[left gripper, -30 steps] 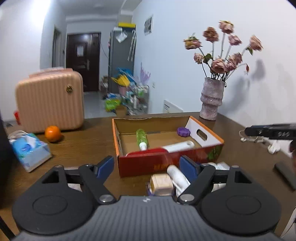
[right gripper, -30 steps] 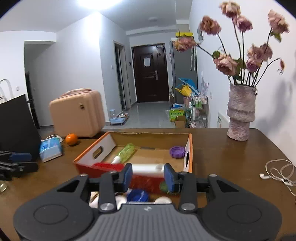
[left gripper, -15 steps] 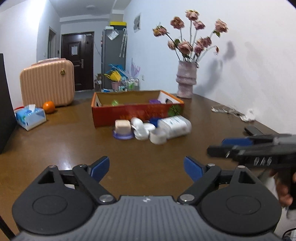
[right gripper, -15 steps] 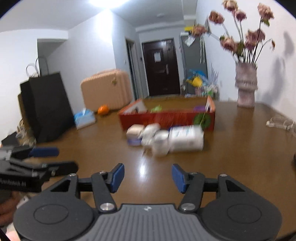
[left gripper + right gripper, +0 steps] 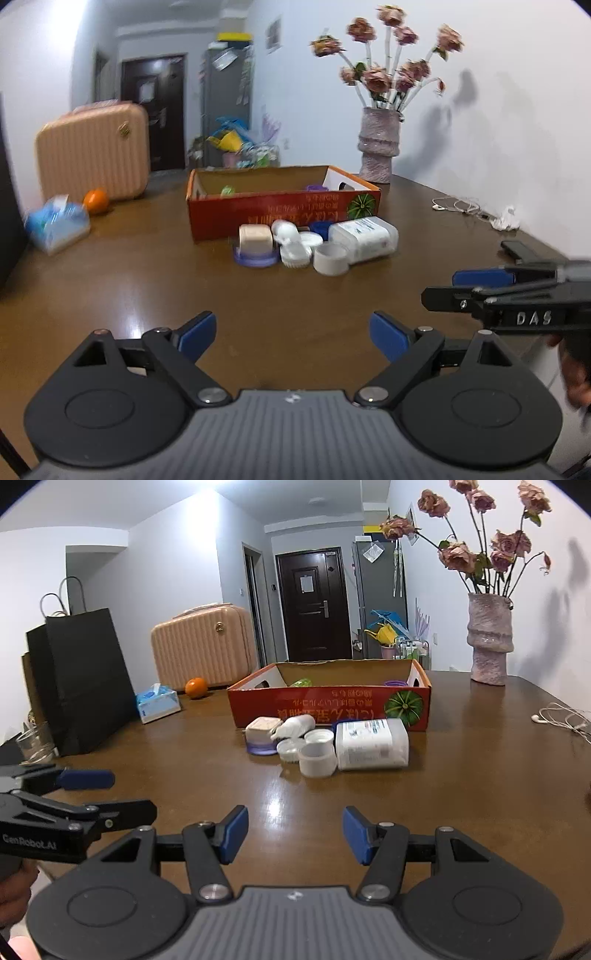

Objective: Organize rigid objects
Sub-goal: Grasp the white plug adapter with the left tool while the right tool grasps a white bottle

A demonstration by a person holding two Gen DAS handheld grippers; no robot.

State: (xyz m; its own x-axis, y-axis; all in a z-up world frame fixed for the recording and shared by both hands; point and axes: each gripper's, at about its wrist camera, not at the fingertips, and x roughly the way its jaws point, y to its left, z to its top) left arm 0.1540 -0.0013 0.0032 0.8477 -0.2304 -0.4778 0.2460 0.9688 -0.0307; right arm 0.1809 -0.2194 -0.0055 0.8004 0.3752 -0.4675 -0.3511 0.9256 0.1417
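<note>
Both your tongs are released and empty; the white bottle [image 5: 371, 744] lies well ahead, slightly right of your right gripper [image 5: 294, 830], long axis crosswise, before the box [image 5: 328, 701]; left gripper [image 5: 293, 334] sits farther.

Box [image 5: 328, 705] sits mid-counter [image 5: 461, 812], open side up. Just in front of the box, a cluster of containers: jar [image 5: 261, 734] at the left end, small bottle [image 5: 295, 725] lying on its side beside it, two caps [image 5: 317, 753] in the middle, large bottle [image 5: 371, 744] lying on its side at the right end. Containers touching or nearly so.

Behind the box to the right, near the wall: vase [image 5: 489, 638]. Cable [image 5: 565, 718] on the counter's right edge.

Left of the box: tissue pack [image 5: 158, 701], with orange [image 5: 196, 687] behind it and suitcase [image 5: 203, 646] further back. Paper bag [image 5: 79, 679] at far left.

Left gripper [image 5: 291, 334] and right gripper [image 5: 294, 834] both well in front of the cluster, above the counter.
</note>
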